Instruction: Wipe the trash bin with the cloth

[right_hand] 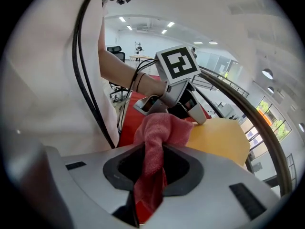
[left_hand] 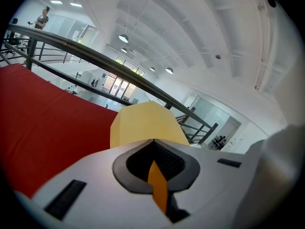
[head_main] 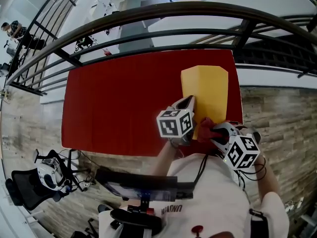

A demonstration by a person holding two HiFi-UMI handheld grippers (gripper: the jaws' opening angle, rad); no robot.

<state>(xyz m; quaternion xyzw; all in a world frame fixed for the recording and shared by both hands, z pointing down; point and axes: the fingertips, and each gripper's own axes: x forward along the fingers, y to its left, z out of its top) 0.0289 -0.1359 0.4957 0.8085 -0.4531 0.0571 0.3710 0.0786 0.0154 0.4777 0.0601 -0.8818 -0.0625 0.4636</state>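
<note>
A yellow trash bin (head_main: pixel 208 90) lies on its side on the red table top (head_main: pixel 124 103), its open end toward me. My left gripper (head_main: pixel 189 103) is shut on the bin's near rim; in the left gripper view a strip of the yellow bin wall (left_hand: pixel 157 185) stands between the jaws and the bin's body (left_hand: pixel 143 123) stretches ahead. My right gripper (head_main: pixel 214 133) is shut on a pinkish-red cloth (head_main: pixel 205 129), just right of the left gripper at the bin's near end. In the right gripper view the cloth (right_hand: pixel 157 137) bunches out past the jaws, close to the bin (right_hand: pixel 219 137).
A black curved railing (head_main: pixel 163 14) runs along the table's far side, with a drop to a lower floor beyond. Stone-patterned floor (head_main: pixel 277 118) surrounds the table. A black chair with gear (head_main: pixel 29 187) stands at the lower left. Cables (right_hand: pixel 86 80) hang along the person's white shirt.
</note>
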